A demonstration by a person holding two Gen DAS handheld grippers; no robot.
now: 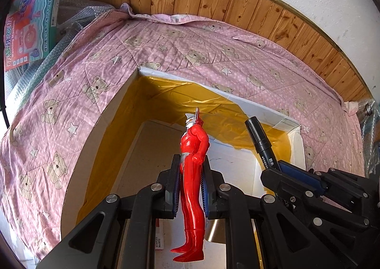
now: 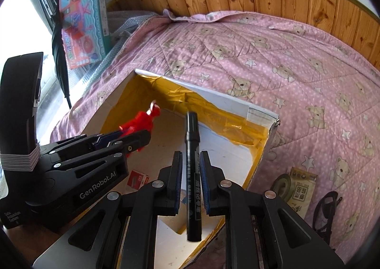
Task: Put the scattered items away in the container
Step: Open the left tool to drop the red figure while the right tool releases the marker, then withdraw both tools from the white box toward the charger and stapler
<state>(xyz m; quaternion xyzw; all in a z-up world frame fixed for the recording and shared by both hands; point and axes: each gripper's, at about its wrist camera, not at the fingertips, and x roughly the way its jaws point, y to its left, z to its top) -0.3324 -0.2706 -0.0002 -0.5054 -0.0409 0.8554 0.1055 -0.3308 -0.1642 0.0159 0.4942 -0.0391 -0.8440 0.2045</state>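
- Left tongs (image 1: 190, 178): clamped on the red toy figure (image 1: 192, 169) at its waist and thighs; figure upright, head pointing away, held above the open box.
- Right tongs (image 2: 191, 178): clamped on the black marker pen (image 2: 192, 174), gripped about mid-barrel, capped end pointing away, over the box interior.
- Cardboard box (image 2: 237, 102): white outer walls, gold foil lining along the inner rim, pale floor; rests on the bed.
- Small red-and-white staples packet (image 2: 137, 178): lies on the box floor, below the left tongs.
- Pink quilt (image 2: 285, 60): bear-and-star print, covers the bed around the box.
- Outside the box, on the quilt to its right: tape roll (image 2: 283, 184), tissue pack (image 2: 301, 188), black glasses (image 2: 326, 209).
- Toy carton (image 2: 85, 19): stands at the bed's far left corner.
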